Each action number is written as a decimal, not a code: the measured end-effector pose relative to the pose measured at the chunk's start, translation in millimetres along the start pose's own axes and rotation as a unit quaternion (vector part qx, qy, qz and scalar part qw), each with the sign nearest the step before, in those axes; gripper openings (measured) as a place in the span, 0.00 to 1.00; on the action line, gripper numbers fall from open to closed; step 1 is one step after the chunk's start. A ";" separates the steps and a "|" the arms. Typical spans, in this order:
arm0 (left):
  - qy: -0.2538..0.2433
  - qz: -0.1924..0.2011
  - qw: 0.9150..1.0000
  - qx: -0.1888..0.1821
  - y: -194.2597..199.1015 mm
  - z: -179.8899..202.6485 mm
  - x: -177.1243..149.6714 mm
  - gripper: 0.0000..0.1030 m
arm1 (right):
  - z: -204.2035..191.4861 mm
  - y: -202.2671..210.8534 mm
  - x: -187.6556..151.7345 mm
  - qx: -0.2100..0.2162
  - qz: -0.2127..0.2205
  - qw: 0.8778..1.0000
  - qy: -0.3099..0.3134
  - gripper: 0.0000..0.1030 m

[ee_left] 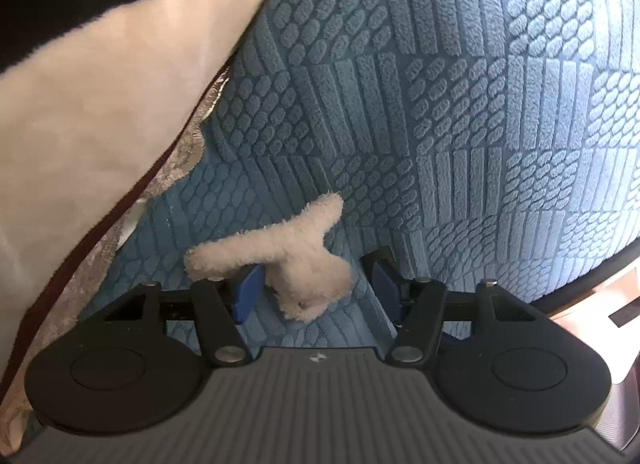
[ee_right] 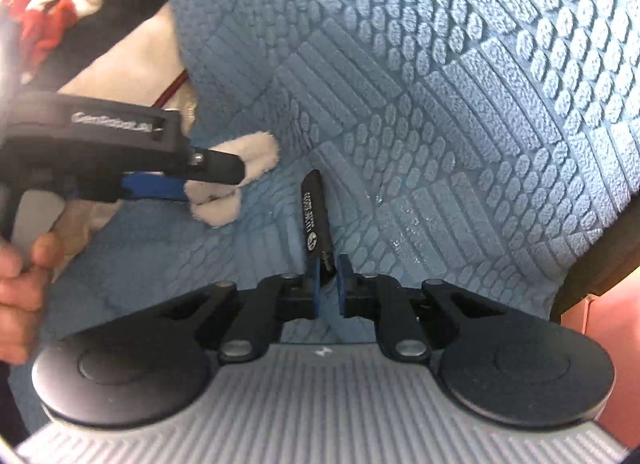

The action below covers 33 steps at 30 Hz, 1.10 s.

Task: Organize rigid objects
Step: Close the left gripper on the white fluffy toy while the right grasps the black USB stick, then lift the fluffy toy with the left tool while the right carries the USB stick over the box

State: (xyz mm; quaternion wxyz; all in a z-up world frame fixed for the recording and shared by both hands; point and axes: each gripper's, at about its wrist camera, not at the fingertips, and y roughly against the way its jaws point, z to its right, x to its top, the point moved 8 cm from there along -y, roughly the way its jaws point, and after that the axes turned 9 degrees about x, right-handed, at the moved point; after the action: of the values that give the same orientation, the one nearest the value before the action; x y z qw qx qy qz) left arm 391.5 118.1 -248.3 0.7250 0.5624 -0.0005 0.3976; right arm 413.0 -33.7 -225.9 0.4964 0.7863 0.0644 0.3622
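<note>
A person's hand (ee_right: 18, 284) holds the left tool (ee_left: 316, 288), its pads apart around a white plush toy (ee_left: 280, 260) lying on the blue textured blanket (ee_left: 440, 104); further right, the right tool (ee_right: 329, 284) is clamped on a slim black stick (ee_right: 316, 216)

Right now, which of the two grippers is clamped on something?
The right gripper: its blue pads pinch a slim black printed bar. The left gripper stands open around a white plush toy.
</note>
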 end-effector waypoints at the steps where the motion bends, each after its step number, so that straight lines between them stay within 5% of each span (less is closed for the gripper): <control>1: -0.004 0.000 1.000 0.001 -0.6 1.6 -0.8 0.61 | -2.5 -1.4 -0.4 0.002 0.002 1.000 -0.003 0.12; 11: -0.013 0.011 1.000 0.010 -4.9 8.3 -4.0 0.61 | 4.5 -9.2 -8.6 0.056 0.008 0.998 -0.030 0.15; 24: 0.009 0.036 0.999 0.015 -13.0 4.9 -1.8 0.62 | -7.6 -16.7 -6.4 0.022 0.004 1.000 -0.020 0.13; 26: 0.001 0.034 0.999 0.020 -16.2 7.5 -3.4 0.59 | -8.8 -14.7 -5.9 0.019 0.005 1.000 -0.012 0.13; 27: -0.004 0.030 0.999 0.025 -16.6 7.4 -3.3 0.47 | -8.3 -13.6 -6.3 0.018 0.005 1.000 -0.012 0.13; 33: 0.002 0.017 1.000 0.015 -15.7 6.8 -2.0 0.44 | -3.5 0.6 -13.4 0.001 0.001 1.000 -0.008 0.13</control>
State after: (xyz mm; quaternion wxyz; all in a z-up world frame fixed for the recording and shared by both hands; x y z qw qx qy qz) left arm 402.3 110.6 -259.5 0.7097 0.5722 -0.0025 0.4111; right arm 400.8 -37.7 -231.4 0.4957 0.7899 0.0594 0.3562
